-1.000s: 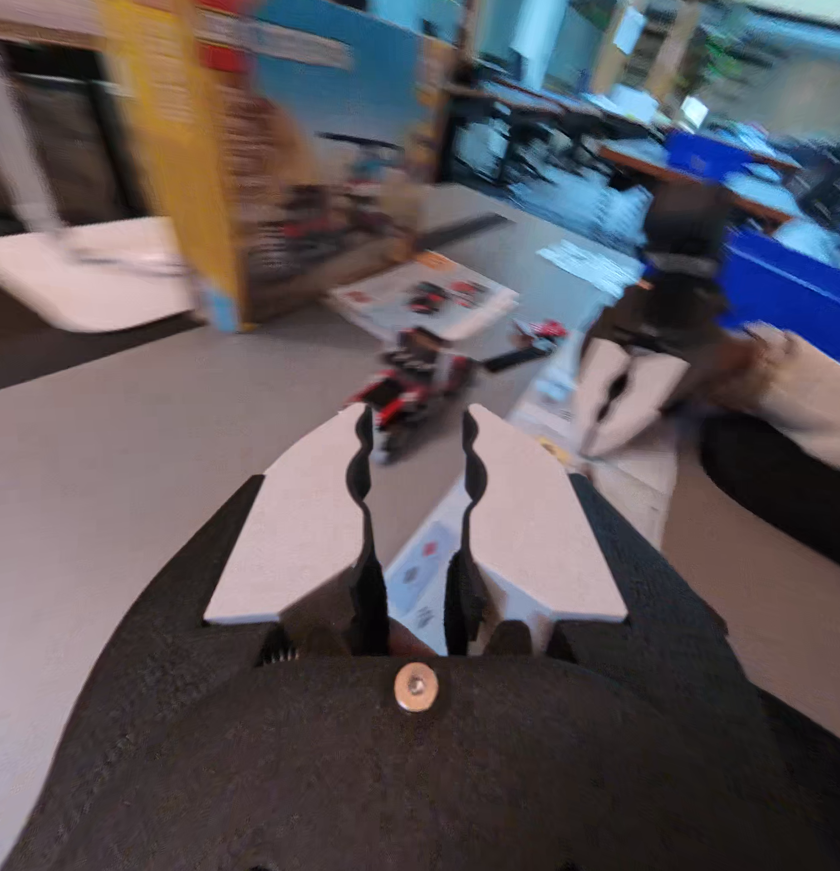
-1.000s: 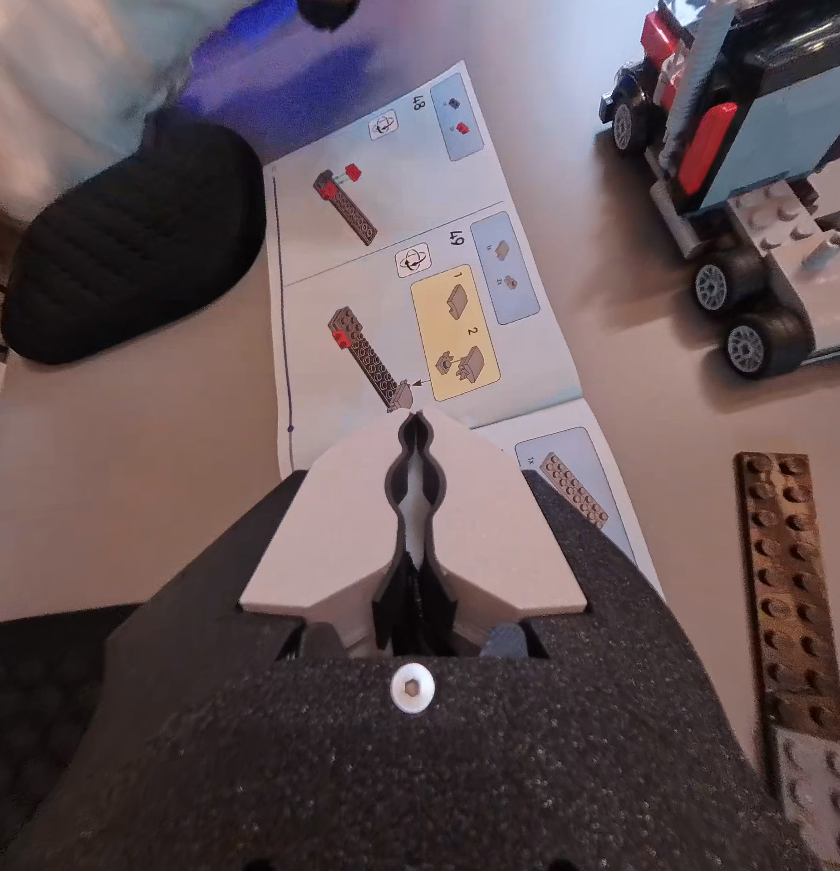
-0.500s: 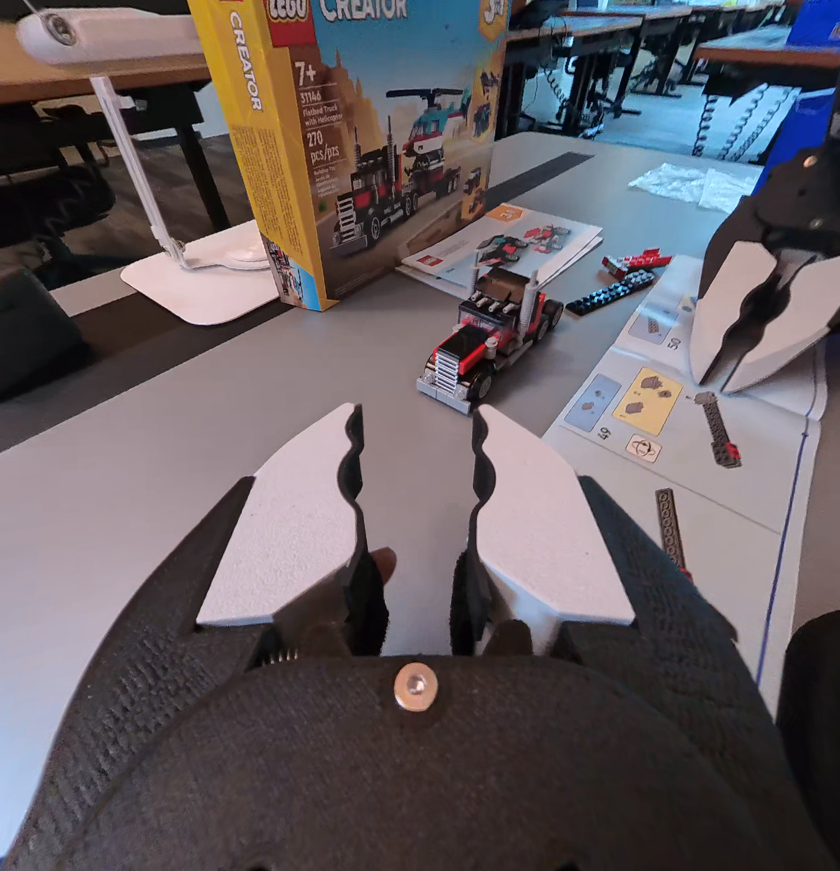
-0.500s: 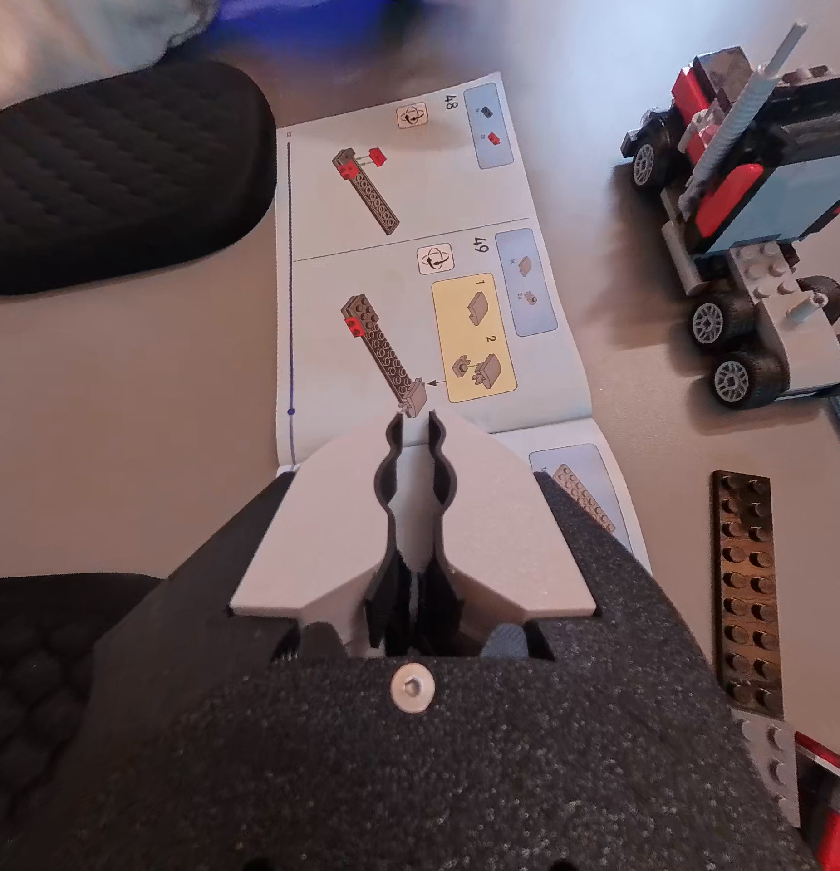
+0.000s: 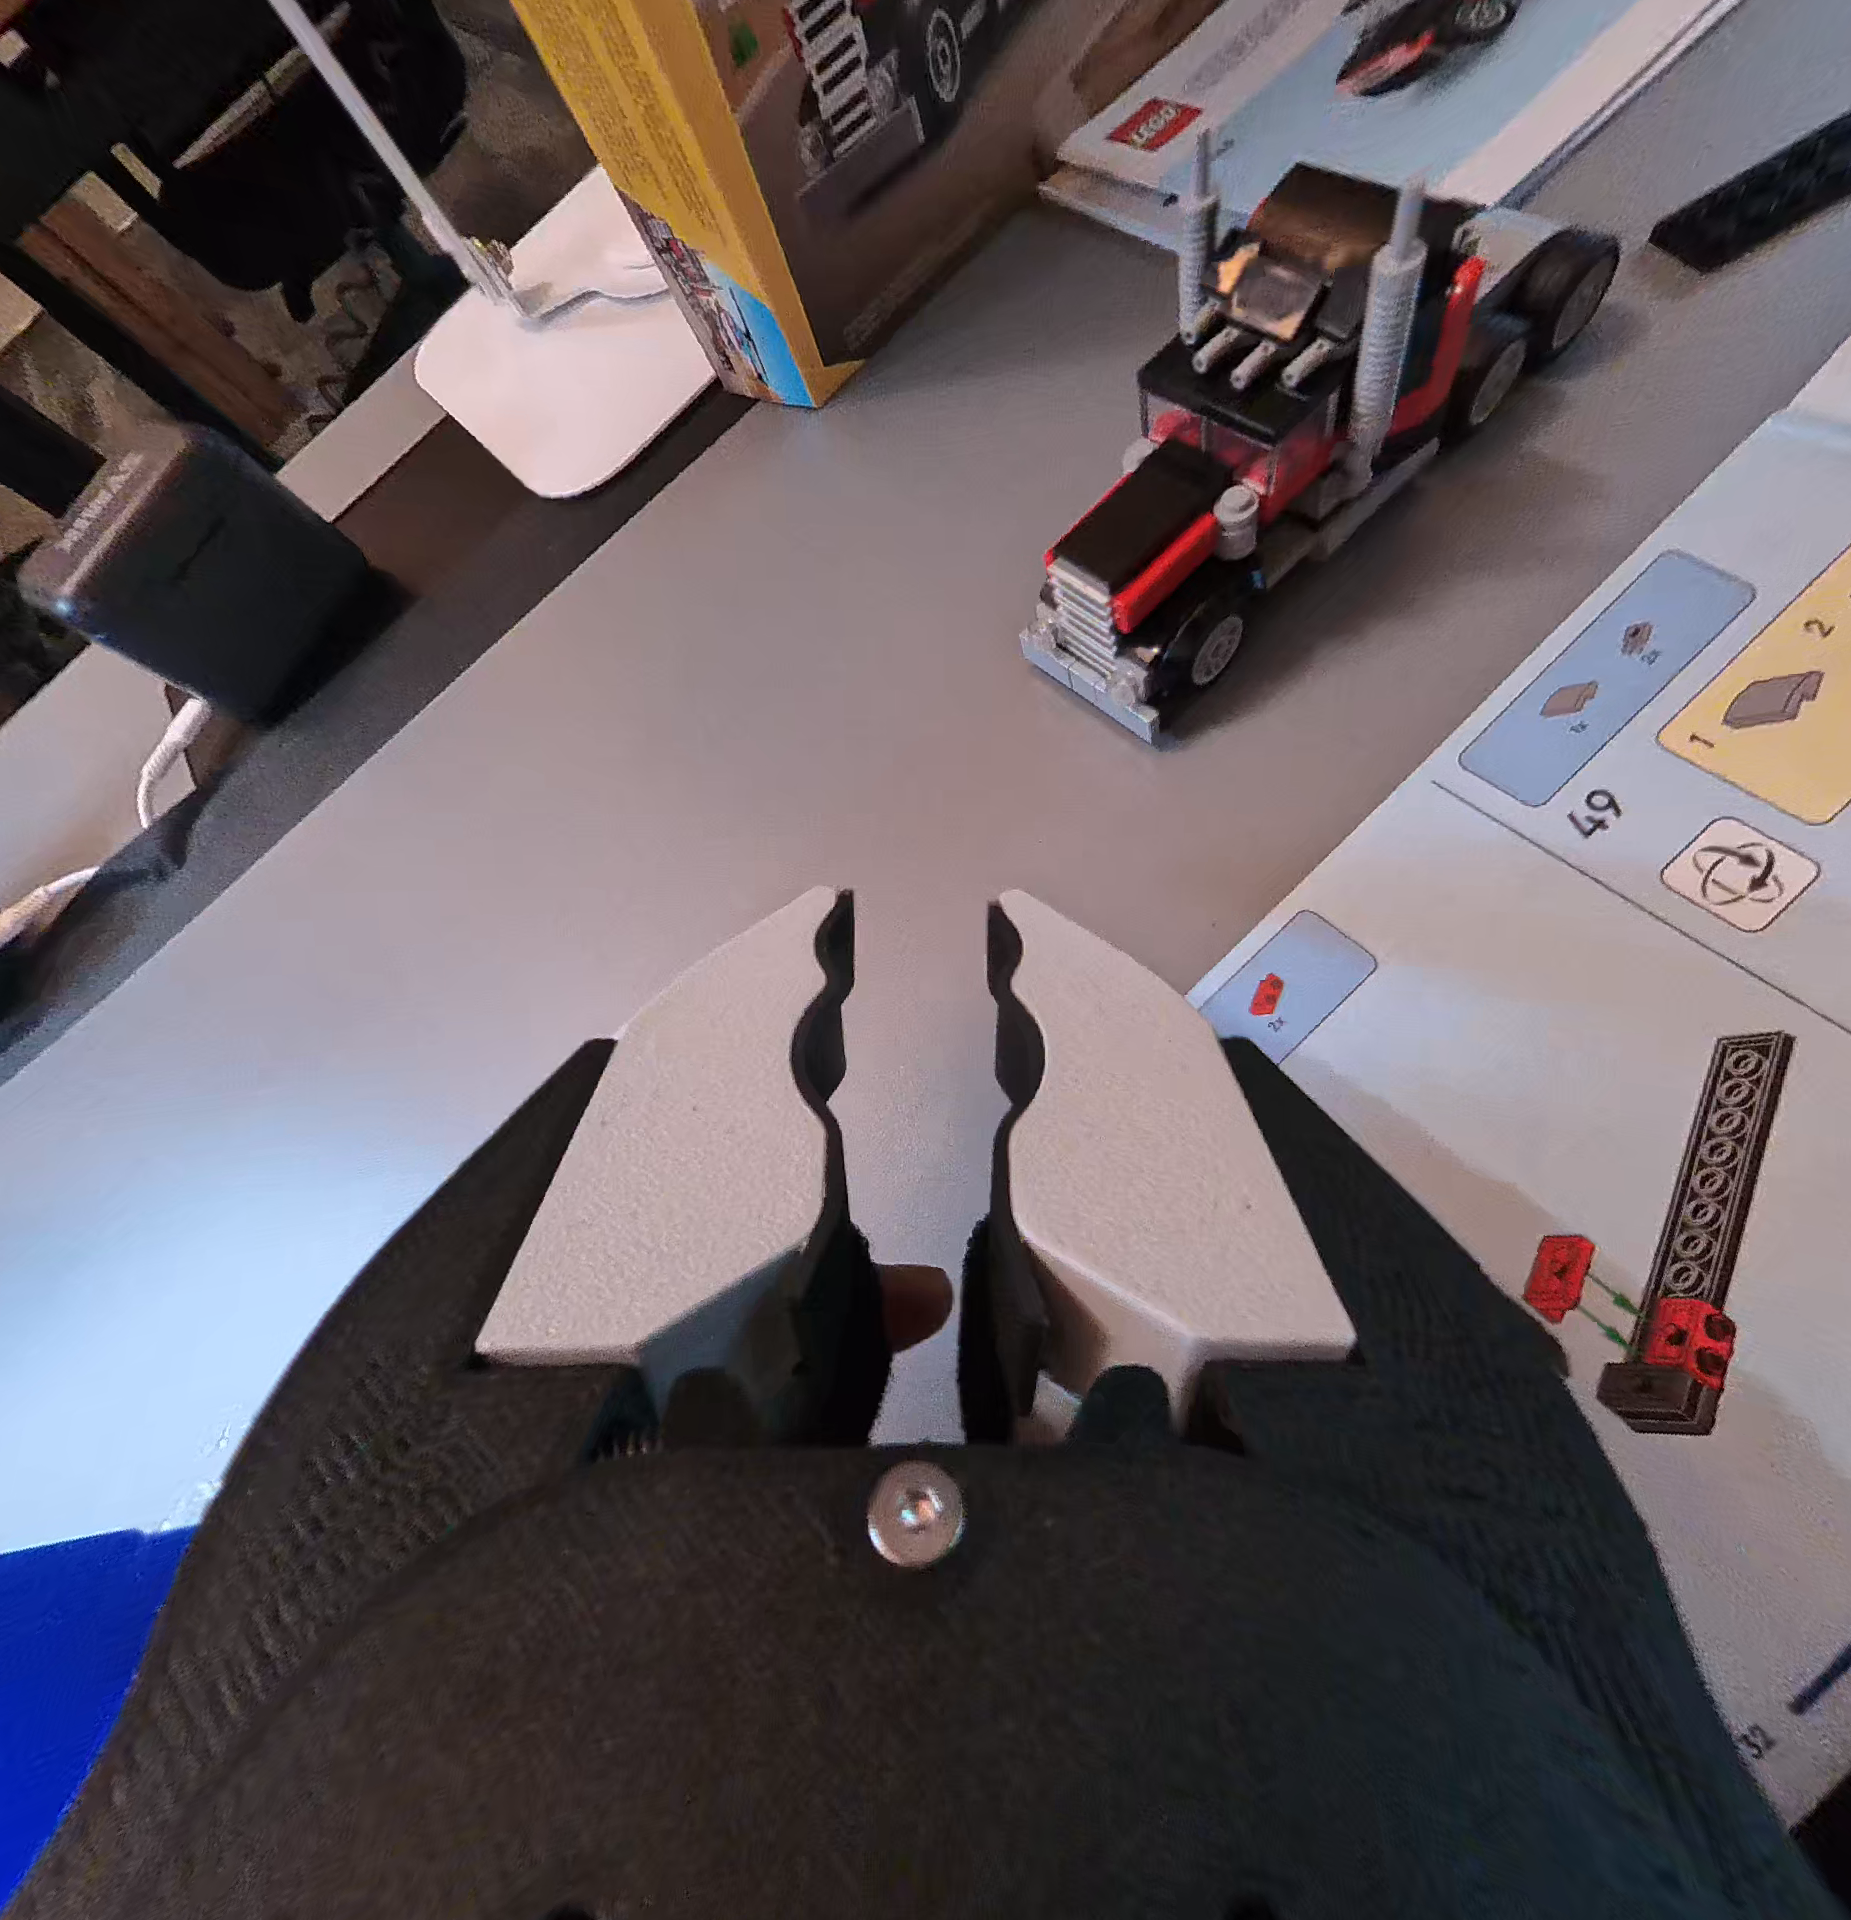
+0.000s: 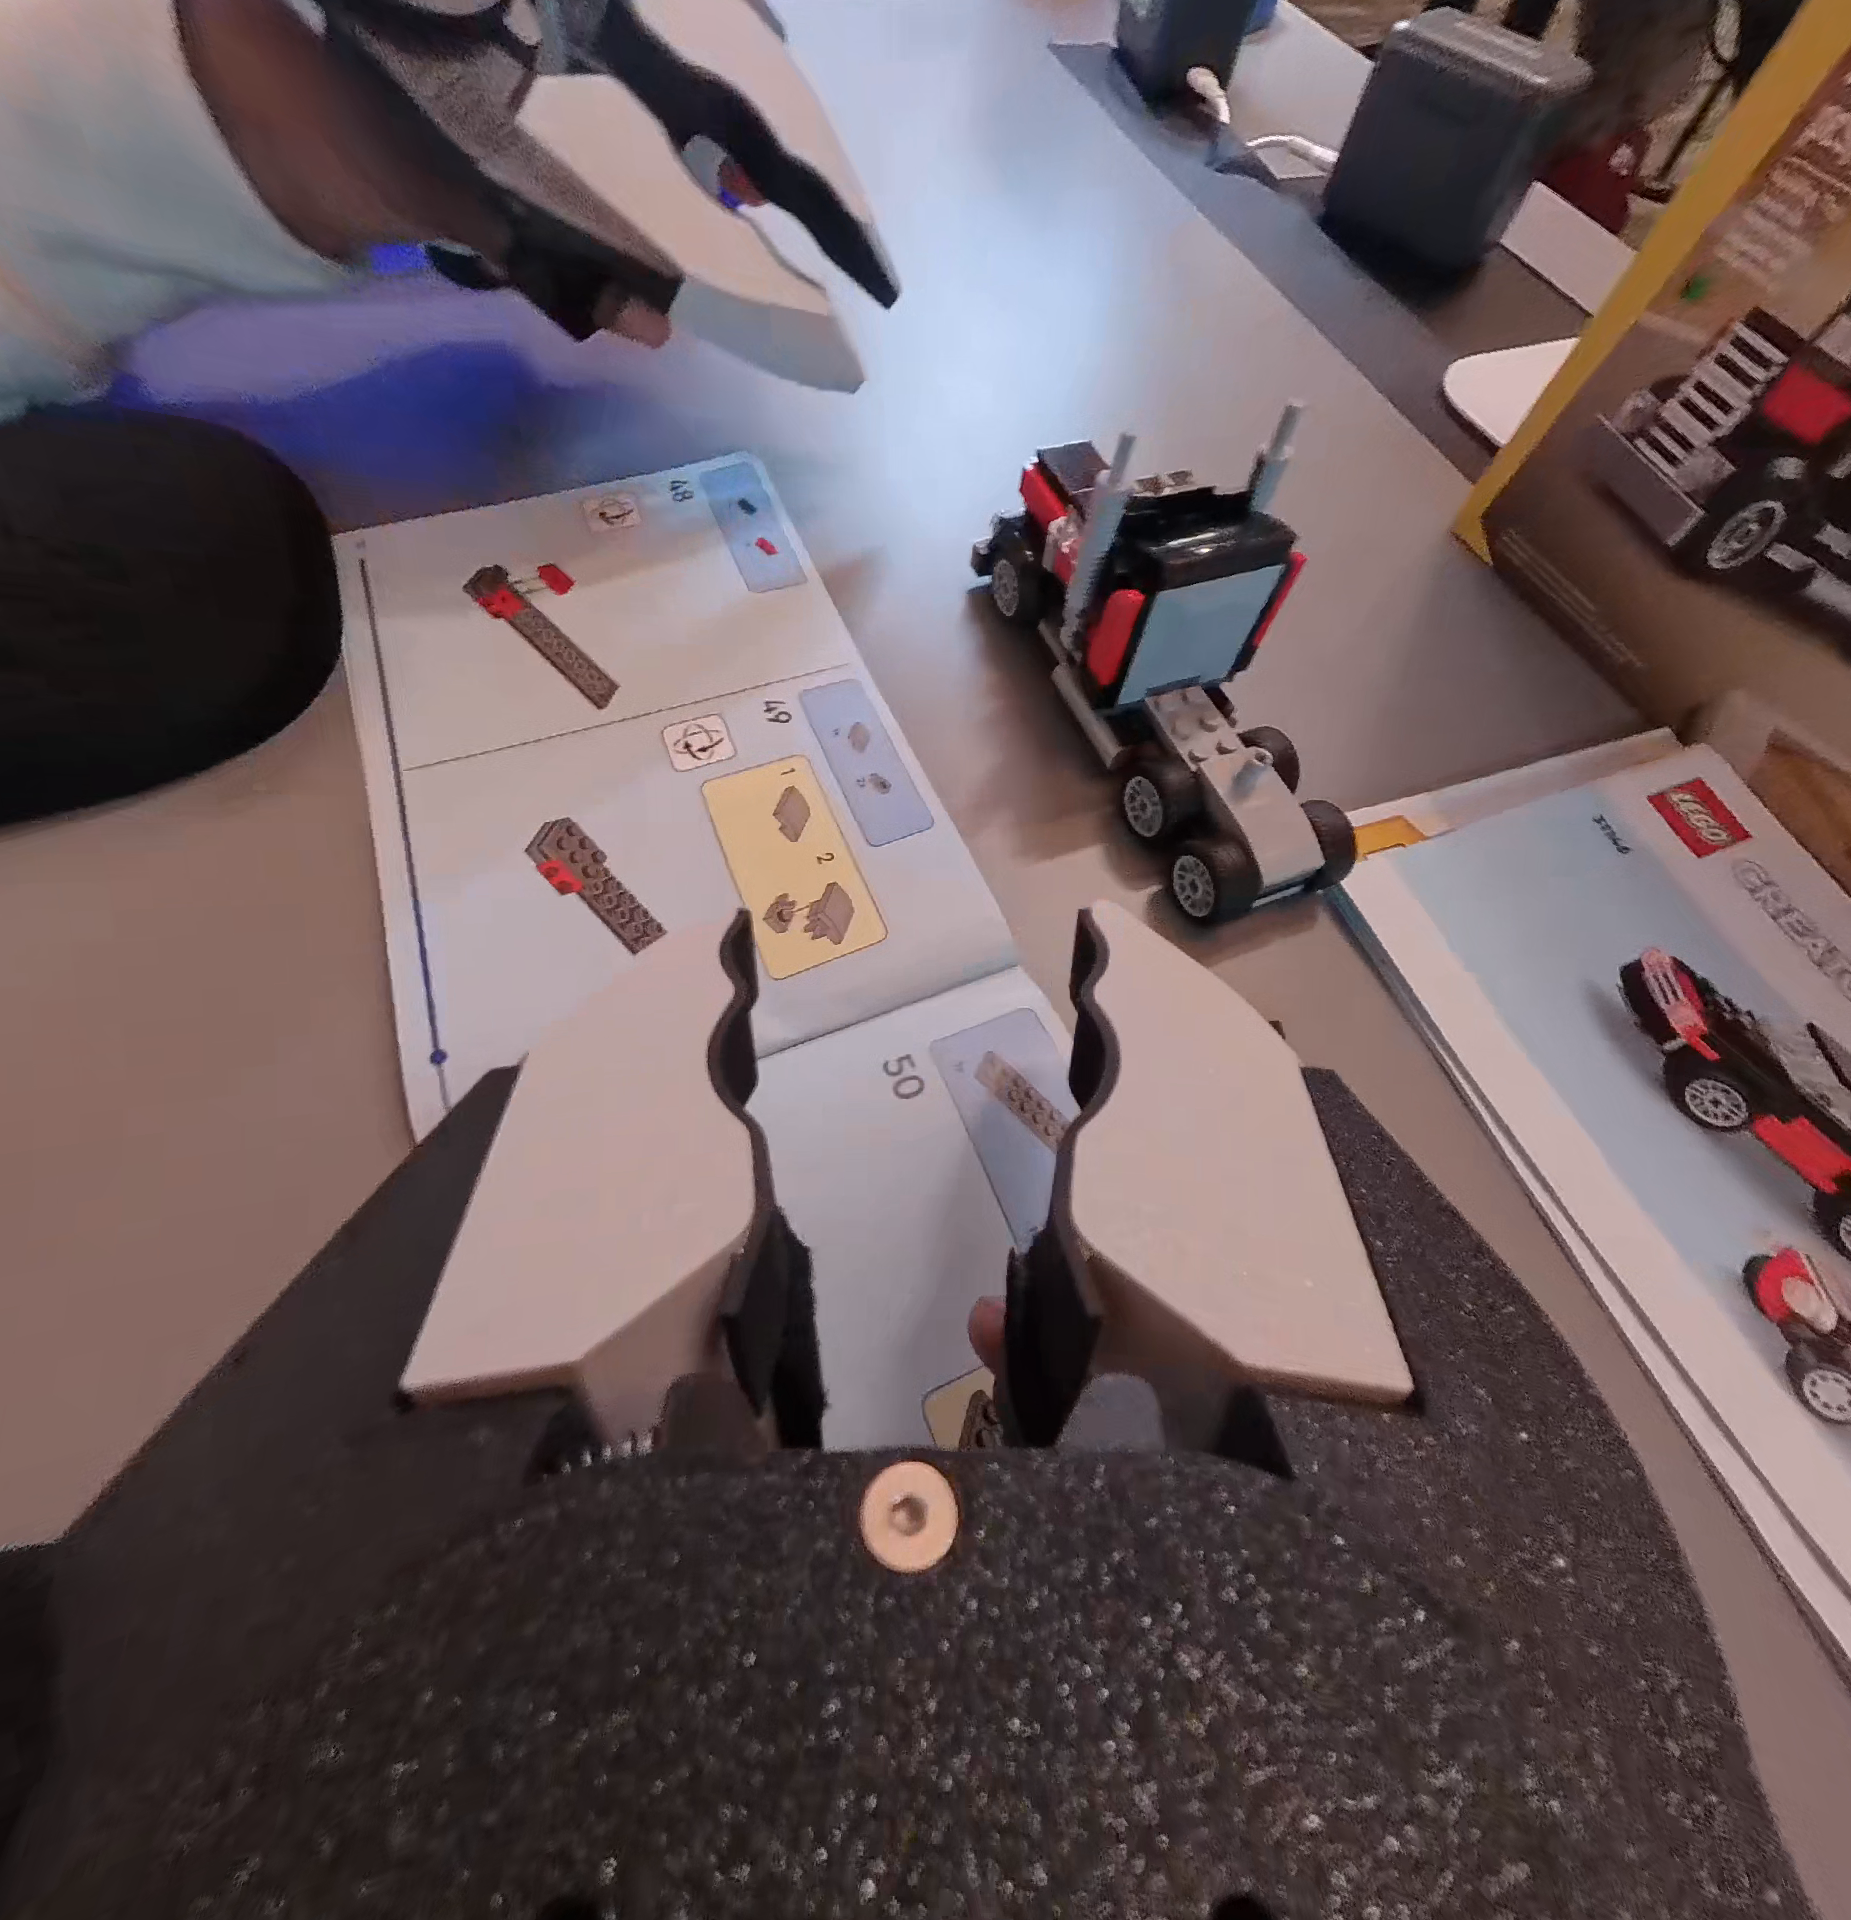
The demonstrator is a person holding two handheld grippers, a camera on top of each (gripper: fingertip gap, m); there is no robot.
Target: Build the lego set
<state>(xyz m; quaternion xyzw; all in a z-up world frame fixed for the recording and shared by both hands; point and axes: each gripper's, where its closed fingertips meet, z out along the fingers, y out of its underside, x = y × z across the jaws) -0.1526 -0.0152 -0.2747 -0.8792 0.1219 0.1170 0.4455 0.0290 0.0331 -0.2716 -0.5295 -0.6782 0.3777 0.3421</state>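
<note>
A black and red lego truck point(image 5: 1305, 436) stands on the grey table; it also shows in the right wrist view point(image 6: 1160, 665). An open instruction booklet point(image 5: 1586, 1039) lies to its right and in the right wrist view point(image 6: 630, 790) ahead of my fingers. My left gripper point(image 5: 919, 909) is open and empty above bare table, short of the truck's front. My right gripper point(image 6: 910, 930) is open and empty above the booklet, behind the truck's rear. The left gripper point(image 6: 796, 260) shows blurred at the upper left of the right wrist view.
The yellow set box point(image 5: 755, 156) stands behind the truck. A second booklet point(image 6: 1679, 1091) lies at the right. A long black plate point(image 5: 1773, 187) lies at the far right. A white lamp base point(image 5: 547, 384), a dark box point(image 5: 194, 582) and a black cushion point(image 6: 110, 613) border the area. The grippers' ends are close to 20 cm from one another.
My right gripper has opened from shut and swung up, so the brown plate left its view. My left gripper has moved closer to the truck and tilted down, staying open.
</note>
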